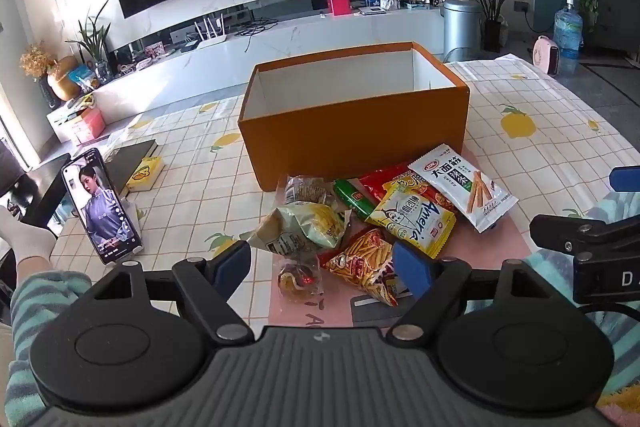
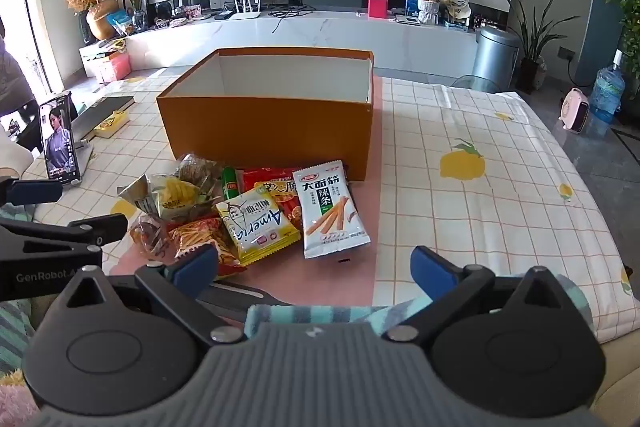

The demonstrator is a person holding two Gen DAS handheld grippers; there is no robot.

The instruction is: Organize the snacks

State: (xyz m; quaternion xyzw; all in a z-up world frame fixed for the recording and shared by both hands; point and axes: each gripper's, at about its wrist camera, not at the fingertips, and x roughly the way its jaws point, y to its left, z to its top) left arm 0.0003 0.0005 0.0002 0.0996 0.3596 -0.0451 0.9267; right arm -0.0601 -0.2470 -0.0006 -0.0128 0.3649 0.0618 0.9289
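Observation:
An open orange box [image 1: 352,131] with a white inside stands on the table, also in the right wrist view [image 2: 268,131]. In front of it lies a pile of snack packets: a white spicy-strip packet [image 1: 464,187] [image 2: 330,213], a yellow packet [image 1: 412,223] [image 2: 256,223], a red packet [image 2: 268,183], a green stick [image 1: 352,197], a fries packet [image 1: 364,263] [image 2: 200,235] and pale corn packets [image 1: 304,227] [image 2: 168,199]. My left gripper [image 1: 322,273] is open and empty, just short of the pile. My right gripper [image 2: 316,267] is open and empty, near the white packet.
A phone [image 1: 102,207] on a stand plays video at the left, beside a dark book [image 1: 128,163] and a yellow pack [image 1: 146,173]. The lemon-print tablecloth [image 2: 480,207] spreads to the right. A TV unit, plants and a bin stand behind.

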